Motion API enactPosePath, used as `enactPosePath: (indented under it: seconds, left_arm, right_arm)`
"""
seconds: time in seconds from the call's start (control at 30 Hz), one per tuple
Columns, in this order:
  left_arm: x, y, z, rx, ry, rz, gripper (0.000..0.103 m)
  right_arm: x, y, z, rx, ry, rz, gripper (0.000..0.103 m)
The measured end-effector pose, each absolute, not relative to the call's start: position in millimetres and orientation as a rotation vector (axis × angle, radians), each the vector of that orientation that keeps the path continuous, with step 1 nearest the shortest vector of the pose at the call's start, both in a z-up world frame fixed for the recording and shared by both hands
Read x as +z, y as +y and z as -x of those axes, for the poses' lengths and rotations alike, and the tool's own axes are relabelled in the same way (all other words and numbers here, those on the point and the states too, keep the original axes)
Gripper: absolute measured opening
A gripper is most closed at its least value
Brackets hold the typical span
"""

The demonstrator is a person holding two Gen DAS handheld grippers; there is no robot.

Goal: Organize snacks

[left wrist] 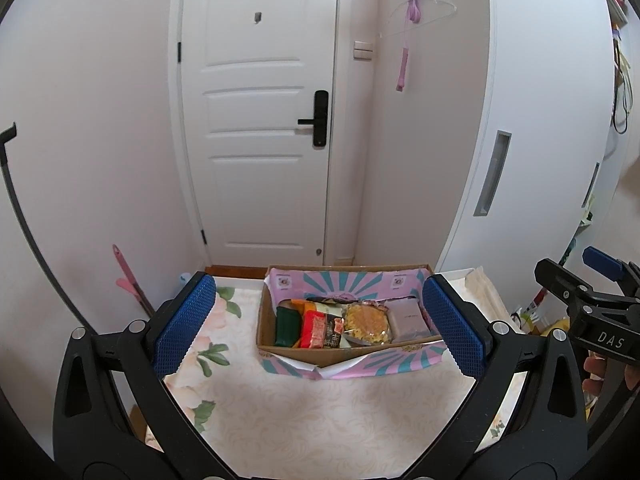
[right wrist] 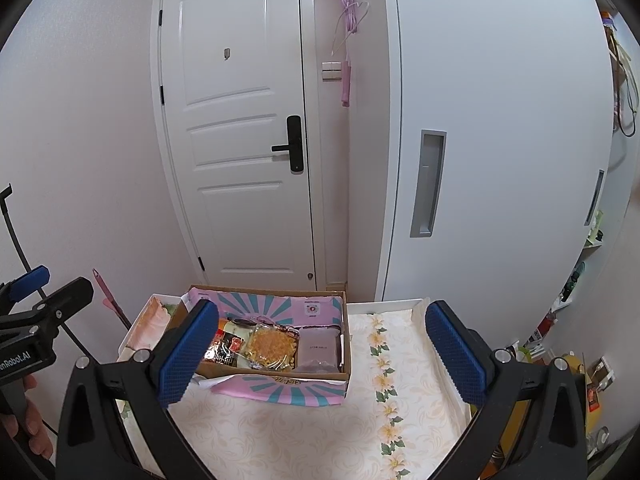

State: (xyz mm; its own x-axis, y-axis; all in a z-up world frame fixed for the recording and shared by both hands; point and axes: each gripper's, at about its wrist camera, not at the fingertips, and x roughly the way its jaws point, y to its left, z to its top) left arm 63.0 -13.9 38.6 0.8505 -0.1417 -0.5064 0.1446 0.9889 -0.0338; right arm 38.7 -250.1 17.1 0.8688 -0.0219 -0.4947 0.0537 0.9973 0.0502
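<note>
Item: snack box [left wrist: 348,354], packed, on the table [left wrist: 304,420].
My left tongs [left wrist: 320,328] and right tongs [right wrist: 322,350] hung released, empty, short of it; packets lay side by side inside, apparently sorted.

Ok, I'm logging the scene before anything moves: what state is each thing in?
Left gripper: jaws open, empty.
Right gripper: jaws open, empty.
Cardboard box: flaps open, snacks inside.
Door: closed.
Sliding cabinet door: closed.
</note>
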Motion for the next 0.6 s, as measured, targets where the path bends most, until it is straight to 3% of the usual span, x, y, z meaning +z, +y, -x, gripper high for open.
enactPosePath:
  seconds: [0.6]
  left_arm:
    - [42.6,-14.1,-55.1,-0.09,0.497,-0.008,0.103]
  right_arm:
    - [16.9,-247.0,-37.8,-0.043,0.518,-0.066,0.103]
